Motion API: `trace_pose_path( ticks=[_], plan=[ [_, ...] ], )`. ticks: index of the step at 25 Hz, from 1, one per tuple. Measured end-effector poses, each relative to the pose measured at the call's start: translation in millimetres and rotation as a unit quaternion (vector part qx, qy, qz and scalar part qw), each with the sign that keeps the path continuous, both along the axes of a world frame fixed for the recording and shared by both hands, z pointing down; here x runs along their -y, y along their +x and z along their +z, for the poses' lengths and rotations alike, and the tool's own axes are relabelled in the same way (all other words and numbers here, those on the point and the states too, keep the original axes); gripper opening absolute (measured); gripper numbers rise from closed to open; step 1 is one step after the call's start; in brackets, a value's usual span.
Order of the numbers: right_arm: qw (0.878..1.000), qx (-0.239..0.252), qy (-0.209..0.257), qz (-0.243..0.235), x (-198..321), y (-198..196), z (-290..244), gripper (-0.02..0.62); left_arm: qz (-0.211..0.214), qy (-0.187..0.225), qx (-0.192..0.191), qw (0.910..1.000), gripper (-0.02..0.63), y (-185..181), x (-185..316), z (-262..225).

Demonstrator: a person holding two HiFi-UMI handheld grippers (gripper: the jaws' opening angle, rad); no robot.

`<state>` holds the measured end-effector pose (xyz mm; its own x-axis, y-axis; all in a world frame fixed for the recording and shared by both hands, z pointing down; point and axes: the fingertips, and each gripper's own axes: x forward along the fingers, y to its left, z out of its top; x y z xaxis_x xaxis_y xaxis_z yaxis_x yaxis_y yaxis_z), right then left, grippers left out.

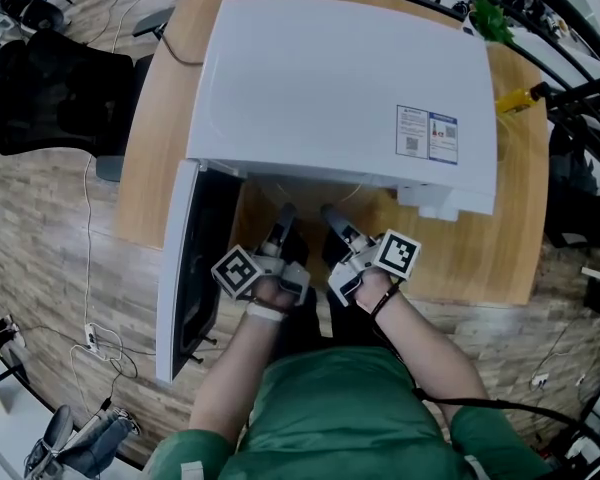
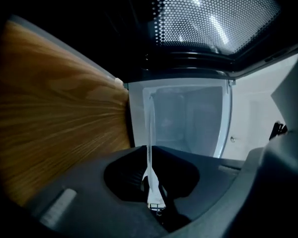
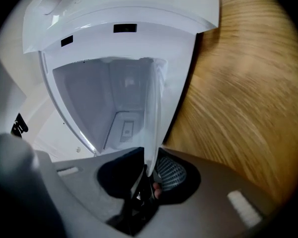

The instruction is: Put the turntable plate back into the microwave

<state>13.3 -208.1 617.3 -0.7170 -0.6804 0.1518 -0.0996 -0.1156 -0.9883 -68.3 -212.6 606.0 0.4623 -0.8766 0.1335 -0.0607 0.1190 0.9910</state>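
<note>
The glass turntable plate (image 2: 150,128) shows edge-on as a thin clear strip, and my left gripper (image 2: 152,185) is shut on its rim. In the right gripper view the same plate (image 3: 153,118) rises from my right gripper (image 3: 148,175), which is shut on its opposite rim. Both point into the open cavity (image 2: 188,118) of the white microwave (image 1: 340,88). From the head view the left gripper (image 1: 283,220) and right gripper (image 1: 332,220) reach side by side under the microwave's front edge, which hides the plate.
The microwave door (image 1: 185,278) hangs open at the left, beside the left hand. The microwave stands on a wooden table (image 1: 155,118). A black office chair (image 1: 50,88) sits at the far left, and yellow (image 1: 515,100) and green (image 1: 492,18) items lie at the table's far right.
</note>
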Motion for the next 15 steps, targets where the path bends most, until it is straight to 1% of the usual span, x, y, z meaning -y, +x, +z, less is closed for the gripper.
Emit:
trace_pose_path(
  ticks=[2, 5, 8, 10, 12, 15],
  plan=[
    [1.0, -0.009, 0.007, -0.002, 1, 1, -1, 0.097, -0.001, -0.003, 0.001, 1.0, 0.037, 1, 4, 2],
    [1.0, -0.026, 0.004, -0.004, -5, 7, 4, 0.097, -0.003, -0.007, 0.006, 1.0, 0.037, 1, 10, 2],
    [0.999, -0.03, -0.008, 0.008, -11, 17, 11, 0.097, -0.003, -0.008, 0.01, 0.9999, 0.037, 1, 15, 5],
    [0.999, -0.034, -0.002, 0.008, -10, 20, 10, 0.082, -0.001, -0.007, 0.01, 0.9999, 0.037, 1, 18, 5],
    [0.999, -0.04, 0.011, 0.001, -6, 20, 6, 0.039, -0.002, -0.007, 0.01, 0.9999, 0.037, 1, 20, 5],
    [0.999, -0.036, 0.016, 0.004, 1, 19, 2, 0.032, -0.001, -0.011, 0.017, 0.9998, 0.037, 0, 24, 9]
  ],
)
